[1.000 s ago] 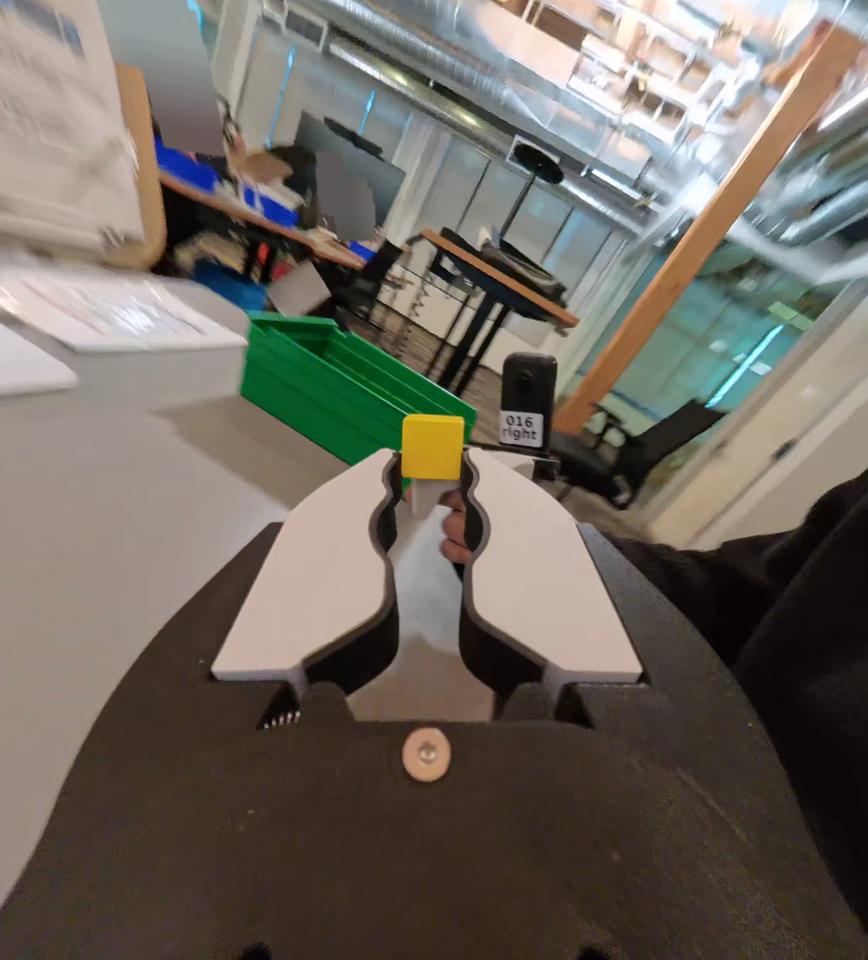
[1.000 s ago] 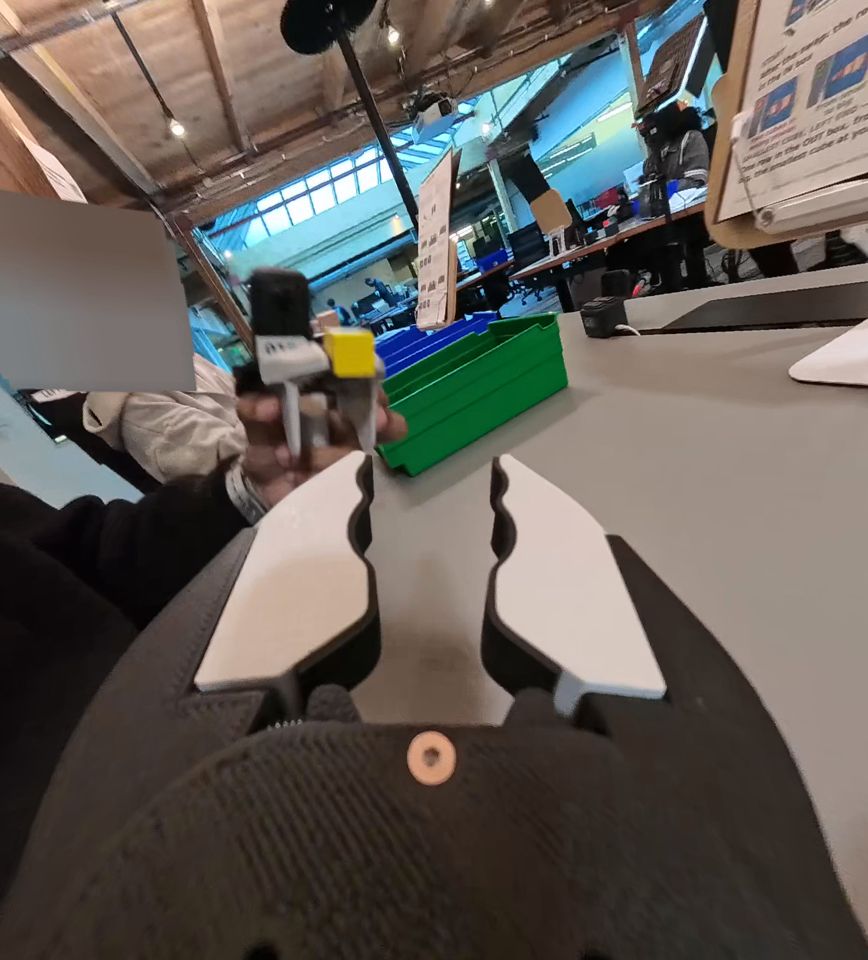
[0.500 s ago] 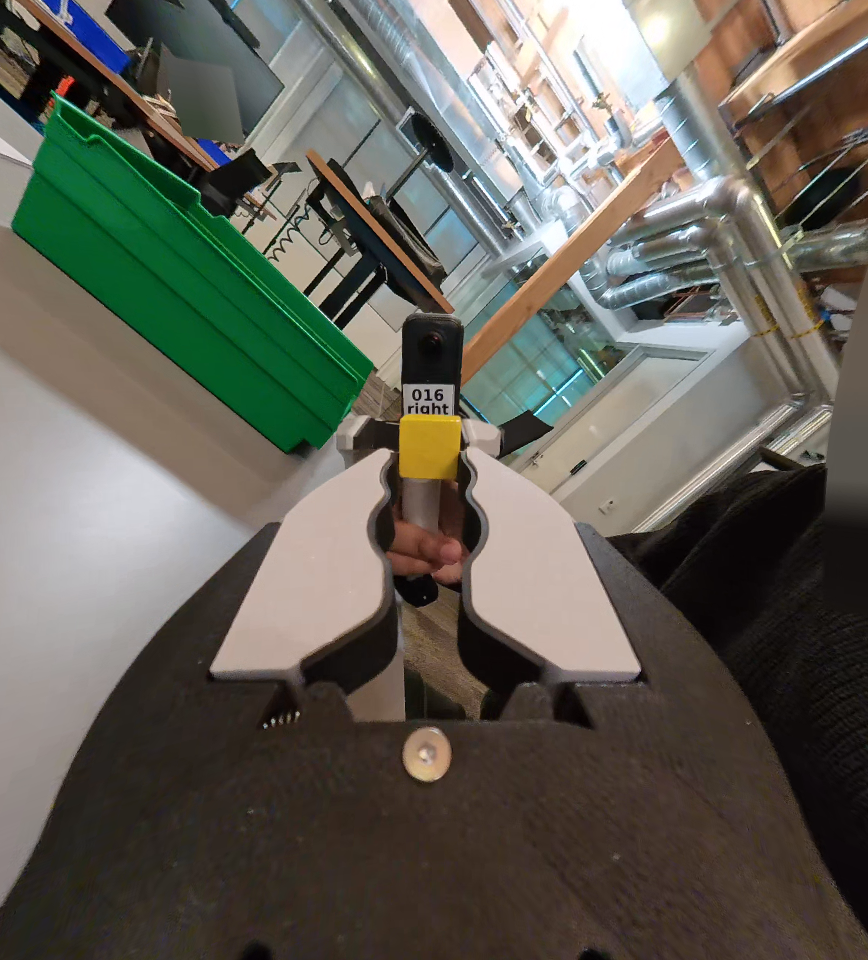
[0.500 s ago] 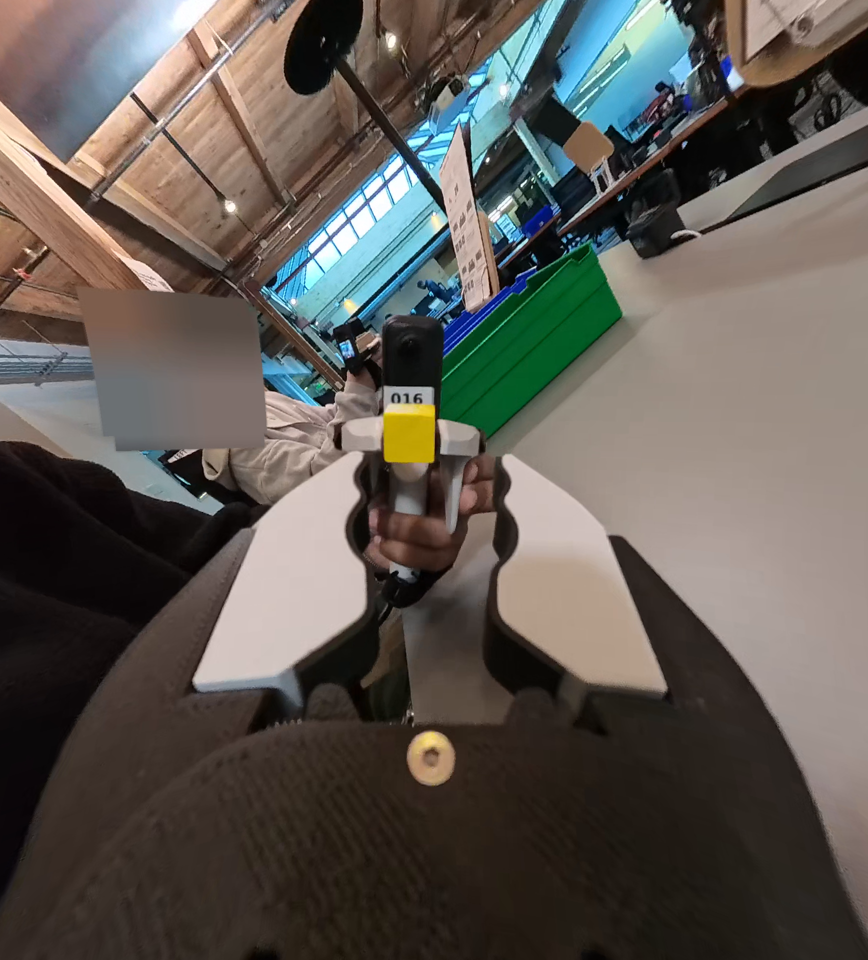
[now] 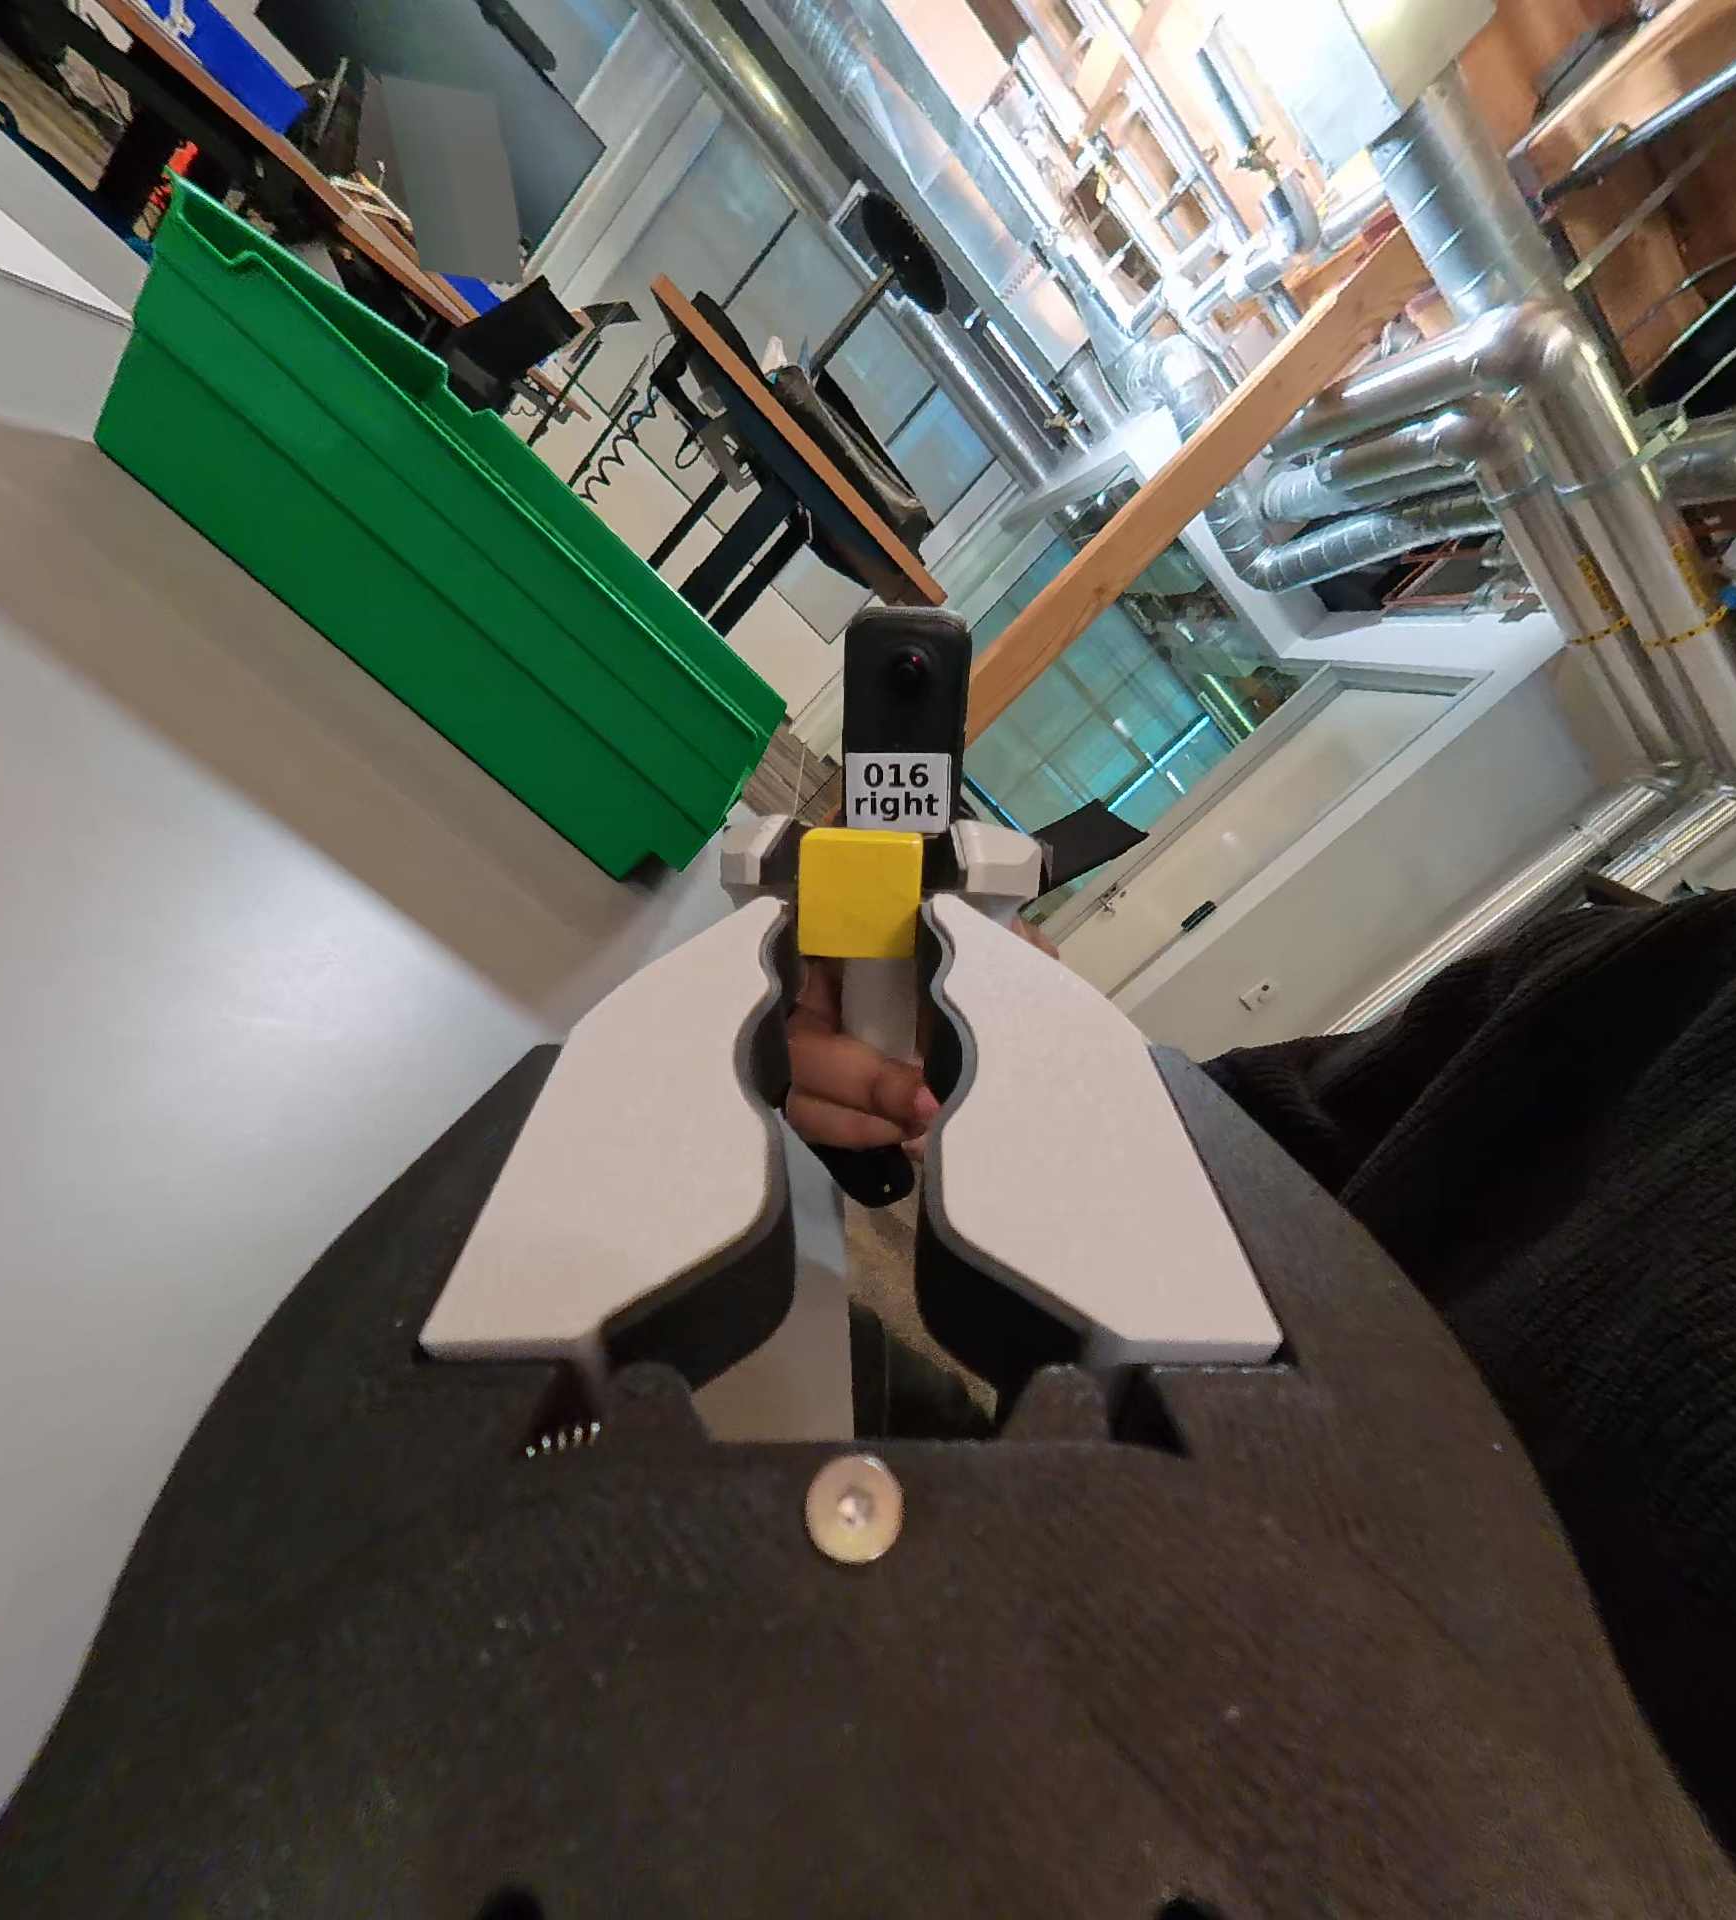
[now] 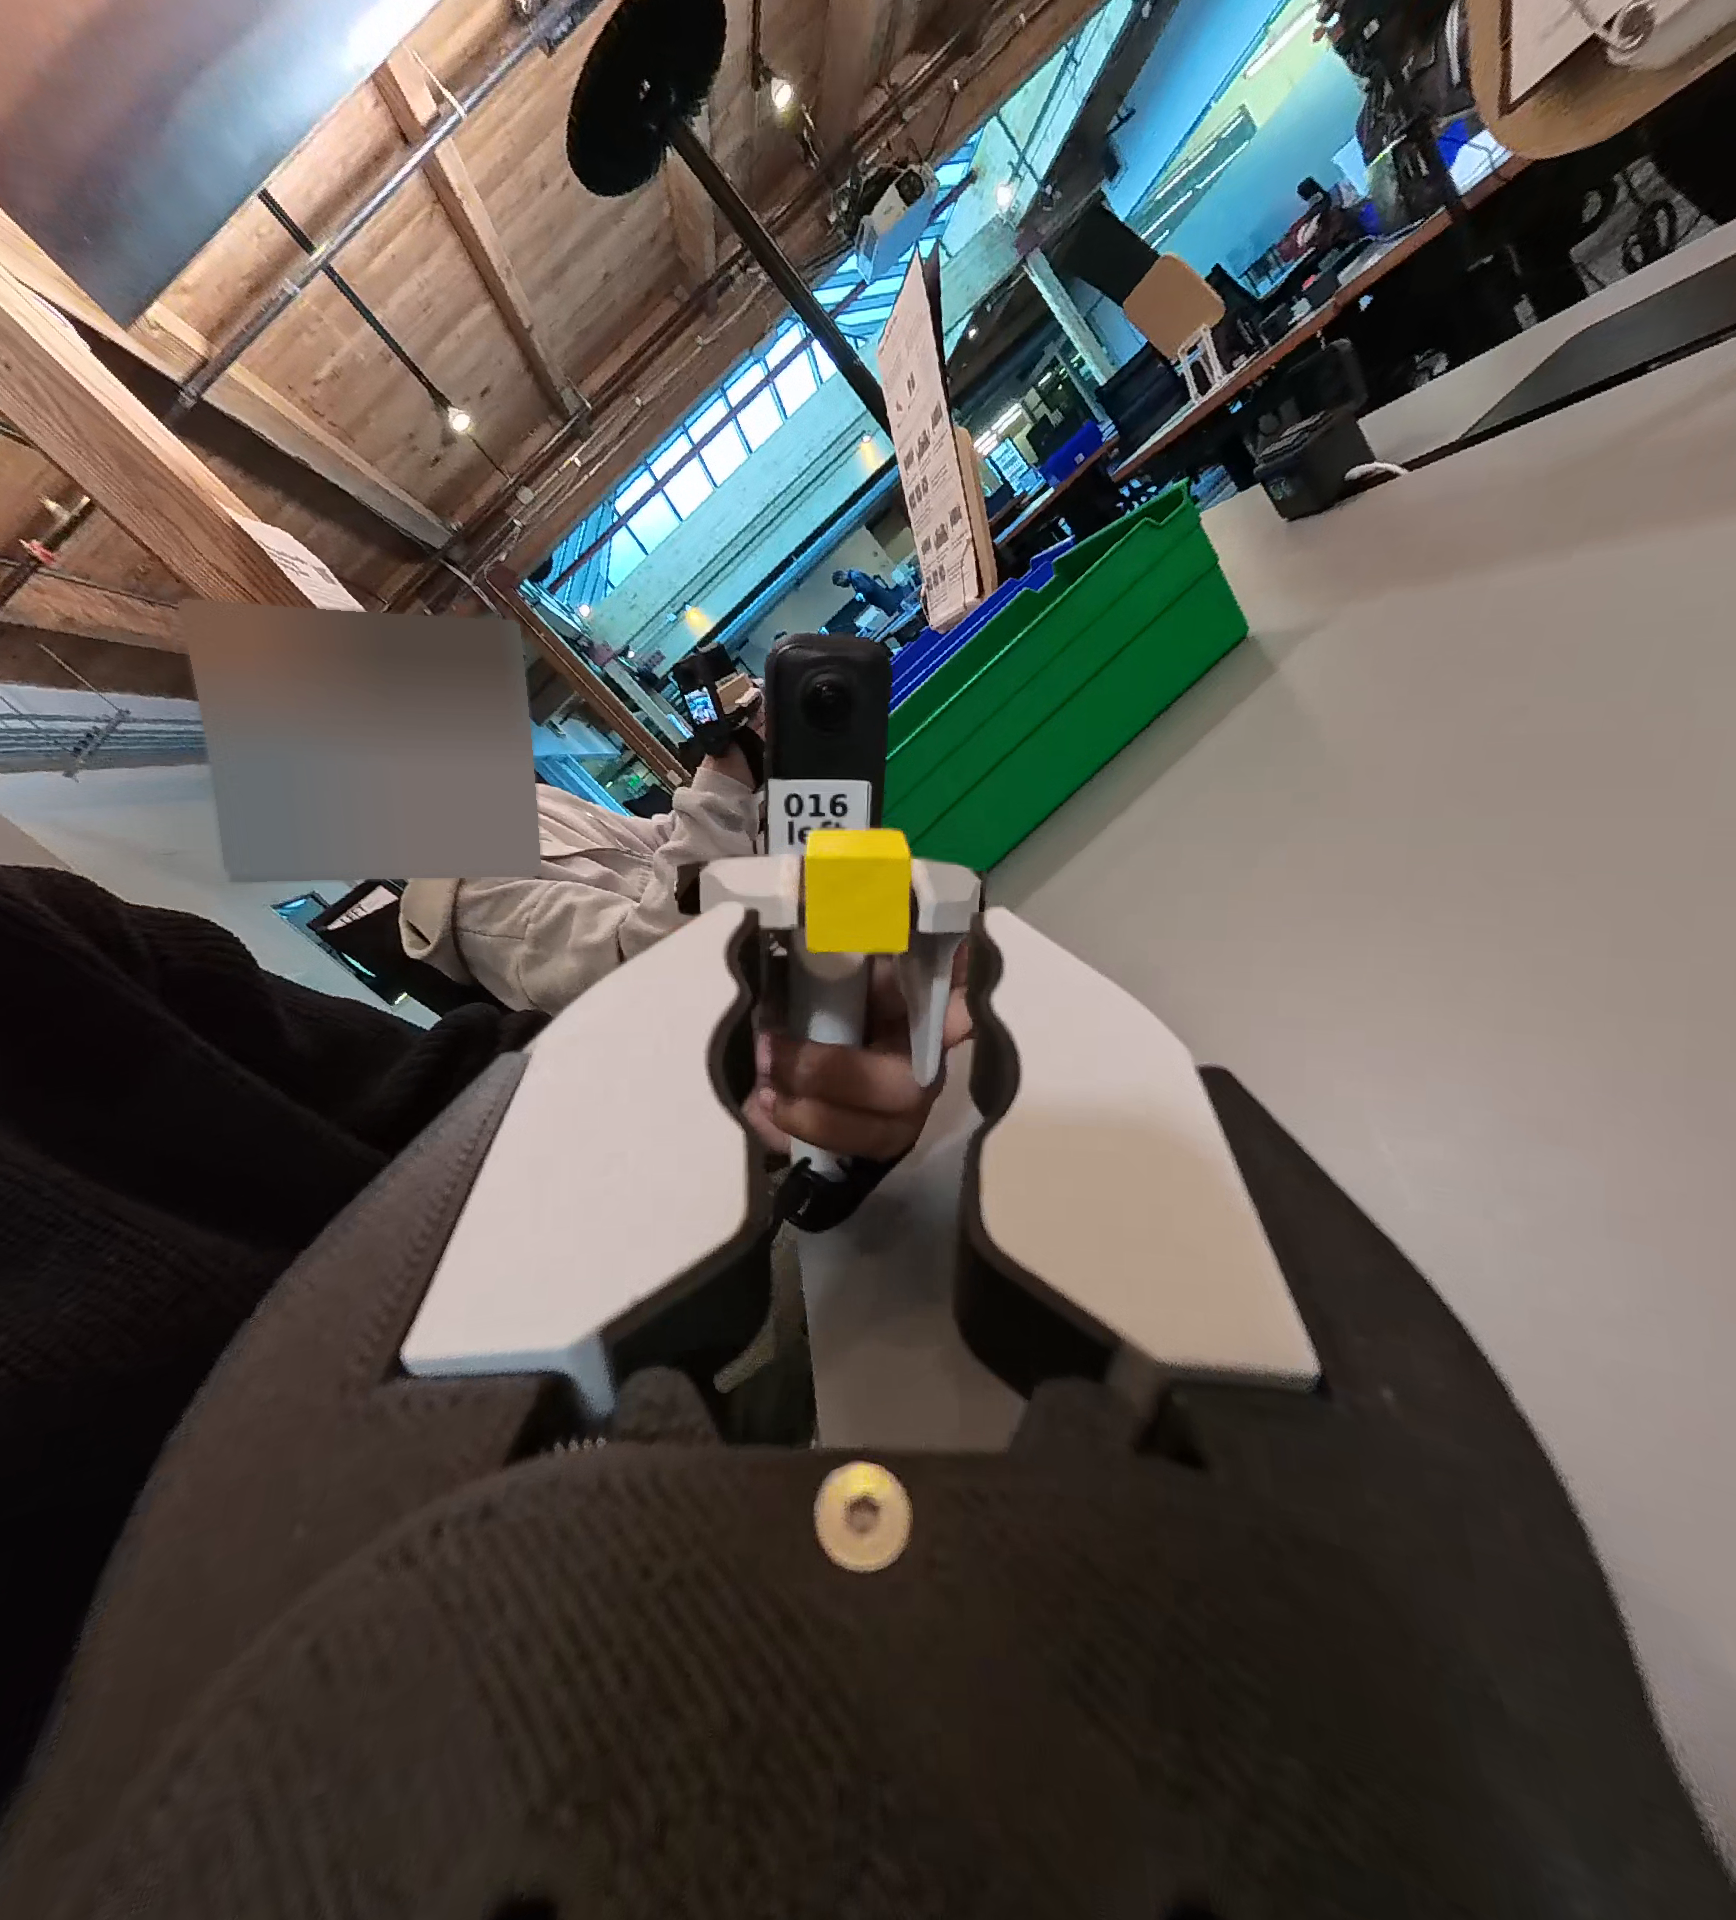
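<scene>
My left gripper (image 5: 859, 920) is shut on a small yellow cube (image 5: 859, 894) at its fingertips, held in the air above the grey table (image 5: 168, 1039). My right gripper (image 6: 859, 935) is open and points straight at the left one. The cube (image 6: 857, 891) sits just in front of the right gripper's tips, level with the gap between them. In the left wrist view the right gripper (image 5: 879, 871) shows head on behind the cube, with a grey fingertip (image 5: 760, 868) on each side of it and wider apart than the cube. A hand holds each handle.
A green bin (image 5: 407, 540) stands on the table behind the grippers; it also shows in the right wrist view (image 6: 1061, 686), with blue bins beyond it. A small black device (image 6: 1311, 478) sits farther back. A person in a beige sleeve (image 6: 552, 914) is behind. My black sleeve (image 5: 1570, 1247) fills the right.
Both grippers have turned to face each other and drawn together. The cube, off to the left of the right gripper a second ago, is now centred at its open tips.
</scene>
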Tool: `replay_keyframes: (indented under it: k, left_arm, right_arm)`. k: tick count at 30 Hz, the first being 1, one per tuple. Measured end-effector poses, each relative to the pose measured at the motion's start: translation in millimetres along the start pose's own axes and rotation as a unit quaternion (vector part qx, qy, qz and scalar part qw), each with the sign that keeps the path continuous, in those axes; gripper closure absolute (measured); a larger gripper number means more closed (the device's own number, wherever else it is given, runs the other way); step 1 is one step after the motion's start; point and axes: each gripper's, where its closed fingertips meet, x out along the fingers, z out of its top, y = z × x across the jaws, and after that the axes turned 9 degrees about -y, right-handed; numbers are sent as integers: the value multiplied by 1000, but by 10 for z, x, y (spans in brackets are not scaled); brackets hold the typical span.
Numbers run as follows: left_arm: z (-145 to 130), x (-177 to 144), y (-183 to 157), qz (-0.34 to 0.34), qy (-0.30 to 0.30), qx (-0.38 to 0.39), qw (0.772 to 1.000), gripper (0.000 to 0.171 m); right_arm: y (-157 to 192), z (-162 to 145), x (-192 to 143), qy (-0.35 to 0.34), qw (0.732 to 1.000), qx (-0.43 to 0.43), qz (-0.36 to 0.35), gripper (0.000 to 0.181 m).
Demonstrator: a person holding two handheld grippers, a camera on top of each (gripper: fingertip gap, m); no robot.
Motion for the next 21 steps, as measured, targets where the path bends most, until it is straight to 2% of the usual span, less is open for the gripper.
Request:
replay_keyframes:
  k: [8, 18, 21]
  left_arm:
    - [-91, 40, 12, 10, 18, 25, 999, 151]
    - [-118, 55, -14, 10, 17, 30, 999, 151]
    - [-124, 56, -17, 9, 18, 29, 999, 151]
  right_arm:
    - [-40, -39, -9, 12, 1000, -11, -21, 148]
    - [1, -63, 15, 16, 1000, -8, -7, 151]
    - [8, -70, 15, 19, 1000, -11, -4, 159]
